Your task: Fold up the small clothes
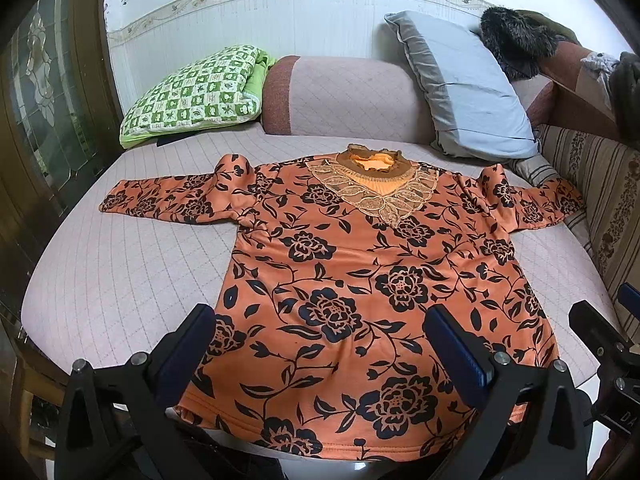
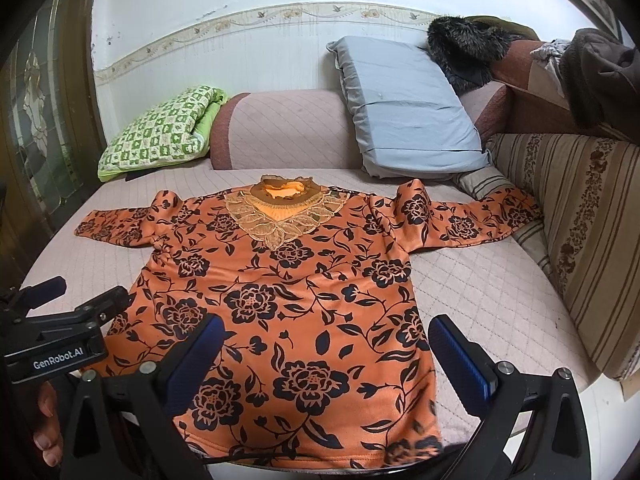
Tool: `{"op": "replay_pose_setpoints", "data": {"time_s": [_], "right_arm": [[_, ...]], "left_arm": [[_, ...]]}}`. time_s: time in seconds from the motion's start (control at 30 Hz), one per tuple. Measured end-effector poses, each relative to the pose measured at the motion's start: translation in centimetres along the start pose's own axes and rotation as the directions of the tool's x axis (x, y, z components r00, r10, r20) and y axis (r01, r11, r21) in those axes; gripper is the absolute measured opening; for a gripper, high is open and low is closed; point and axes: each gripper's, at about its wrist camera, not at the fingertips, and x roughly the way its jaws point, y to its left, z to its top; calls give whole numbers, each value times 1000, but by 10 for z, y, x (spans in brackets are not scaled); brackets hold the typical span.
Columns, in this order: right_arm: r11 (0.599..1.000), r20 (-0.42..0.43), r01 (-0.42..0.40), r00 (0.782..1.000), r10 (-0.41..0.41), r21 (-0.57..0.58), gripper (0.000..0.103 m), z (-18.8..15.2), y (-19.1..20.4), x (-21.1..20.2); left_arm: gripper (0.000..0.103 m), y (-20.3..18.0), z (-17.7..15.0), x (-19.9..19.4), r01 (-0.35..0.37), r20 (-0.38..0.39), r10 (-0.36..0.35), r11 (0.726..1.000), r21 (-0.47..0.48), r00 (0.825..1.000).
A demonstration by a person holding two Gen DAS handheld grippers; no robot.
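An orange top with black flowers (image 1: 340, 272) (image 2: 288, 292) lies flat and face up on the quilted bed, both sleeves spread out, lace collar (image 1: 376, 188) toward the pillows. My left gripper (image 1: 320, 320) hovers open over the hem's left part, nothing between its blue pads. My right gripper (image 2: 324, 332) hangs open over the hem's right part, also empty. In the right wrist view the left gripper (image 2: 76, 300) shows at the left edge, with a hand below it. The right gripper's fingers (image 1: 600, 320) show at the right edge of the left wrist view.
A green checked pillow (image 1: 196, 92), a pink bolster (image 1: 340, 96) and a grey-blue pillow (image 1: 460, 84) line the wall. A striped cushion (image 2: 572, 232) flanks the bed's right side, with dark furry clothing (image 2: 468, 52) behind. A wooden glass door (image 1: 44, 100) stands at the left.
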Motion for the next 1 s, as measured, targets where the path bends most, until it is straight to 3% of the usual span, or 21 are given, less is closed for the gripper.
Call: {"op": "replay_pose_setpoints", "data": {"time_s": [1.0], "right_arm": [[1000, 1, -11, 1000, 11, 12, 103, -1, 1, -2]], "left_arm": [[103, 0, -1, -2, -7, -1, 7, 1000, 4, 1000]]}}
